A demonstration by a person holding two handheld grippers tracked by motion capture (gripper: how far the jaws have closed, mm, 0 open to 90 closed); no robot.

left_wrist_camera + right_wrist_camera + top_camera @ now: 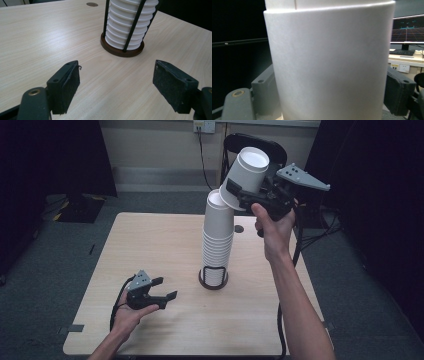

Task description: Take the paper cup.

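The left hand (127, 317) rests low at about seven o'clock on the table, palm up, forearm entering from the bottom edge. The left gripper (167, 289) points toward two o'clock, roughly level; its jaws stand wide apart with nothing between them. In the left gripper view both pads (68, 85) are bare.

The right arm reaches up from five o'clock, forearm extended, wrist raised high. The right hand (272, 222) grasps the right gripper (235, 190), which points toward ten o'clock, tilted. Its jaws are clamped against the sides of a cup (247, 172), held tilted in the air.
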